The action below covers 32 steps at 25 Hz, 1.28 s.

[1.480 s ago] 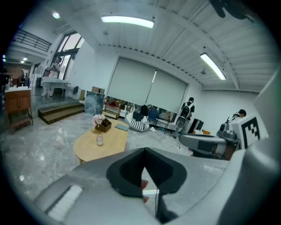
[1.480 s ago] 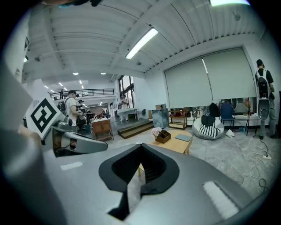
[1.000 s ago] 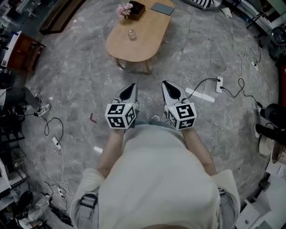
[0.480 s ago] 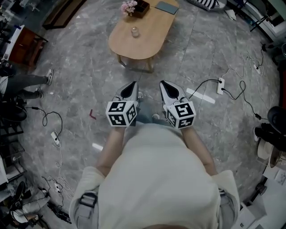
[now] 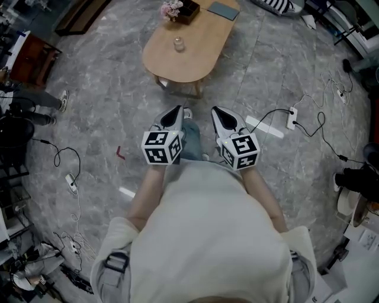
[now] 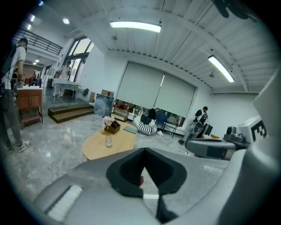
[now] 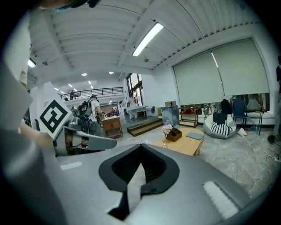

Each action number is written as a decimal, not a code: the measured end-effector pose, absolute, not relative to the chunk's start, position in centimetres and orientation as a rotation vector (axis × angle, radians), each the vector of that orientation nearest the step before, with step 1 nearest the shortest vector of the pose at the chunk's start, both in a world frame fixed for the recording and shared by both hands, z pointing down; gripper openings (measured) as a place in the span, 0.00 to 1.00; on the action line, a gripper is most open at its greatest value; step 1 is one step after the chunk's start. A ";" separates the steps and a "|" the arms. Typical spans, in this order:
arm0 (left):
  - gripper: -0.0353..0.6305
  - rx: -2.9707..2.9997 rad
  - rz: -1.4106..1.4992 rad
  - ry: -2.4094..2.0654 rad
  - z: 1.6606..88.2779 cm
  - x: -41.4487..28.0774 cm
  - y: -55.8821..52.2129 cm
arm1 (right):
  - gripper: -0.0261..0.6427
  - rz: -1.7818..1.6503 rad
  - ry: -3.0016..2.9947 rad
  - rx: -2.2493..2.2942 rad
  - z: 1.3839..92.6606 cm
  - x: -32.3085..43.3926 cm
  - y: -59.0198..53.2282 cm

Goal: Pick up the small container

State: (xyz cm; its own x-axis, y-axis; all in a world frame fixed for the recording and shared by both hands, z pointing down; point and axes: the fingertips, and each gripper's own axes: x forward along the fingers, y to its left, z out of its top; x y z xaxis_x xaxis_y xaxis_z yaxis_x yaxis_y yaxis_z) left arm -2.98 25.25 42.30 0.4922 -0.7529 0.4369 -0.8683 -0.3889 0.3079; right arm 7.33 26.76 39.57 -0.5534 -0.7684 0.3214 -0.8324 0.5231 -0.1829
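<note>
The small container, a clear glass jar [image 5: 177, 43], stands on an oval wooden table [image 5: 195, 59] far ahead of me. Both grippers are held side by side at waist height over the floor, well short of the table. The left gripper [image 5: 175, 112] is shut and empty; the right gripper [image 5: 218, 112] is also shut with nothing in it. In the left gripper view the jar [image 6: 108, 141] shows on the table [image 6: 99, 151] beyond the closed jaws. The right gripper view shows the table [image 7: 189, 145] in the distance.
A box with pink flowers [image 5: 177, 10] and a flat grey book [image 5: 223, 10] also lie on the table. Cables and a power strip [image 5: 290, 116] trail over the marble floor at right. A bystander's legs [image 5: 35, 97] and a red cabinet [image 5: 29, 62] are at left.
The person's leg has stepped forward between the two grippers. The bystander at left has shifted. Both grippers stay shut, side by side.
</note>
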 end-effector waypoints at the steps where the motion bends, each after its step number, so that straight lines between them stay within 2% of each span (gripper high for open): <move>1: 0.06 2.245 0.309 -1.336 42.3 -2.9 24.5 | 0.04 0.472 -2.559 1.372 39.5 7.5 26.0; 12: 0.06 2.213 0.307 -1.374 43.5 -4.4 15.1 | 0.04 0.480 -2.516 1.404 40.5 7.7 16.3; 32: 0.06 2.210 0.402 -1.298 46.6 -9.5 -2.3 | 0.04 0.541 -2.445 1.396 40.9 3.1 -1.5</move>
